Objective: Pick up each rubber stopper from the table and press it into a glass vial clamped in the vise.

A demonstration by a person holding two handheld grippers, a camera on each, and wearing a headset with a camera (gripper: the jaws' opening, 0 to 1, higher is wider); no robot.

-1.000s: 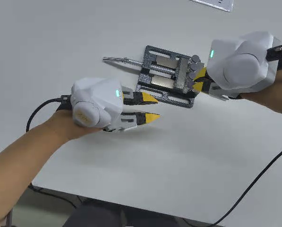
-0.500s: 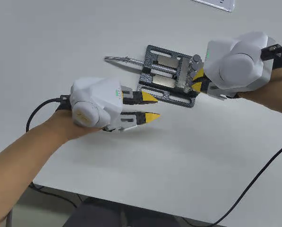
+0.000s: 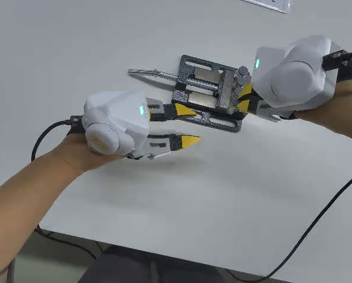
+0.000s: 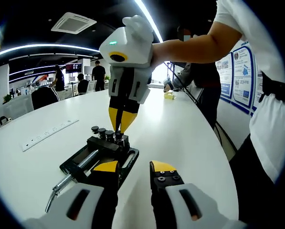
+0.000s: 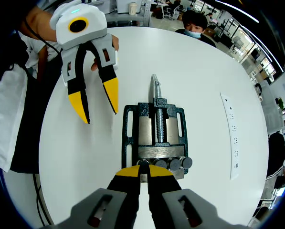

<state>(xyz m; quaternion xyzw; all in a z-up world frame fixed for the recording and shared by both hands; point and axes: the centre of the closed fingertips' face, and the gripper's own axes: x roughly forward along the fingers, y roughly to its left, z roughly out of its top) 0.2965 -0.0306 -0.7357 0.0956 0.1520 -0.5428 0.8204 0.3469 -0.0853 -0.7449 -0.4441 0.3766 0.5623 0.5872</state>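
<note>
The left gripper (image 3: 194,125) hovers over the table (image 3: 223,194) just left of the vise (image 3: 206,97), its jaws open and empty. At the vise's right end, three seated stoppers (image 5: 173,164) stand in a row, hiding most of the vials beneath. The right gripper (image 5: 143,171) has its jaws pinched together on the end stopper (image 5: 143,163). This looks like the last one, with only the press home left.

A flat white strip with small marks (image 5: 233,138) is laid near one edge of the round white table (image 5: 85,157). A pale cup (image 5: 132,8) is set at the far edge, where a person (image 5: 198,24) is seated. A ceiling air-conditioning cassette (image 4: 73,23), a long light strip (image 4: 144,14) and wall posters (image 4: 240,71) are seen beyond the table.
</note>
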